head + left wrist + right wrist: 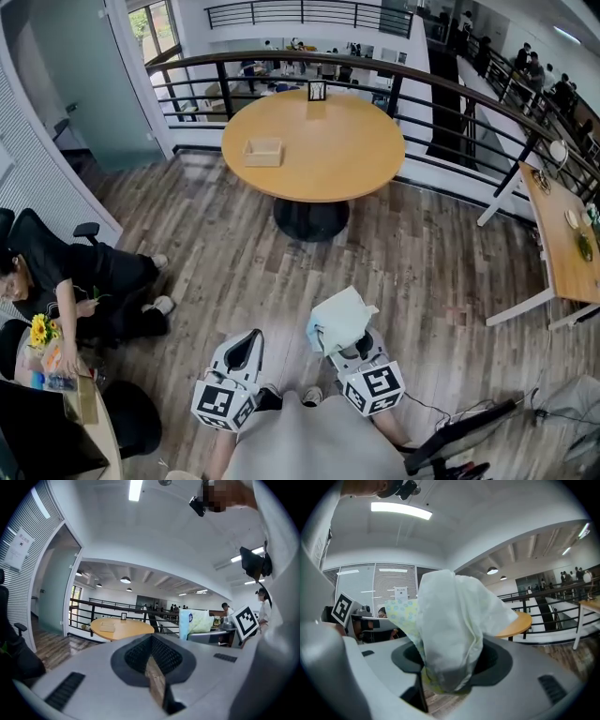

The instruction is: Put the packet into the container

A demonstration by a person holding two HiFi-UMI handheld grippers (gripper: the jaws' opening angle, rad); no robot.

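A pale, crumpled packet (339,317) with a blue-dotted yellow side sticks up between the jaws of my right gripper (345,342), low in the head view. In the right gripper view the packet (450,620) fills the middle and the right gripper (449,670) is shut on its lower end. My left gripper (249,339) hangs beside it to the left, shut and holding nothing. From the left gripper (151,639) I see the packet (194,623) at the right. The container, a small shallow wooden box (263,151), sits on the round wooden table (347,150) well ahead of both grippers.
A small framed stand (317,91) is at the table's far edge. A dark curved railing (450,89) runs behind the table. A person in black (84,281) sits at the left by a desk with flowers (39,330). A white-legged desk (562,239) stands at the right.
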